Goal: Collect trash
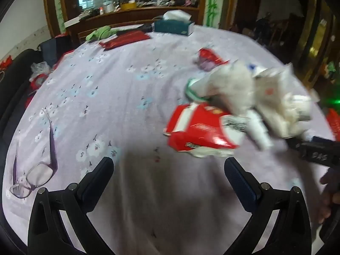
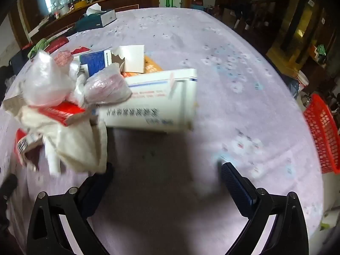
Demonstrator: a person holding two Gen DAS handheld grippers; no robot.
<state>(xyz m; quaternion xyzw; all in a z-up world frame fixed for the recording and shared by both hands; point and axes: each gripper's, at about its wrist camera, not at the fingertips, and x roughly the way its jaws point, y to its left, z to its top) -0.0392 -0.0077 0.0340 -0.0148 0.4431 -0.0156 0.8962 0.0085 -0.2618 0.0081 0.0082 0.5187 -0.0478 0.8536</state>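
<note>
Hovering over the bench (image 1: 119, 89), which wears a lilac floral cloth, both tools are empty. Left hand-held gripper (image 1: 169, 170): fingers spread wide, nothing between them, just bare cloth and shadow under it. Right hand-held gripper (image 2: 165, 171): also spread; its left finger sits right at the near edge of the trash pile (image 2: 70, 114), contact unclear because of motion blur.

Trash is heaped mid-bench, left of the right tool and right of the left tool. In the right wrist view the pile reads as: crumpled white tissue (image 2: 80, 148) nearest, a red carton (image 2: 61, 111) above it, clear plastic bags (image 2: 48, 80) on top, a big white box (image 2: 153, 104) lying on its side to the right, a blue box (image 2: 95, 60) and an orange box (image 2: 152, 65) at the far side. Left wrist view shows the same heap blurred, with a flattened red packet (image 1: 199, 127) at its near-left edge and a separate red scrap (image 1: 209, 58) further away.

Other items: purple-framed glasses (image 1: 36, 170) near-left, teal tissue box (image 1: 173, 26) far side, green cloth (image 1: 101, 33) far-left. A red mesh basket (image 2: 323, 136) sits off the bench's right edge.
</note>
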